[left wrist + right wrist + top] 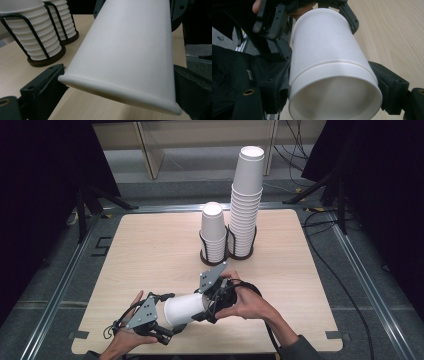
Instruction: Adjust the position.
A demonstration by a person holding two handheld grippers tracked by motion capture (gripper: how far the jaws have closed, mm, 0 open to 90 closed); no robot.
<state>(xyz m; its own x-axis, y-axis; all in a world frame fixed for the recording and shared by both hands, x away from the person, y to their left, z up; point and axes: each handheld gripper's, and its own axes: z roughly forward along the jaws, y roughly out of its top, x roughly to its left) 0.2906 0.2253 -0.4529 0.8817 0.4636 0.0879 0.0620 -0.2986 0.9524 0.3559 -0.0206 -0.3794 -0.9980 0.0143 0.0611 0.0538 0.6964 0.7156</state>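
A white paper cup lies on its side in the air over the table's front edge, between my two grippers. Its wide rim sits between the jaws of my left gripper, which stand open close beside it with no squeeze showing. My right gripper is shut on the cup's narrow base end, one jaw on each side. In the right gripper view the cup runs away from me to the left gripper at its far end. A hand holds each gripper.
Two stacks of white cups stand in black wire holders at the back middle of the wooden table: a short stack and a tall stack right of it. Both stacks show in the left gripper view. Dark stands flank the table.
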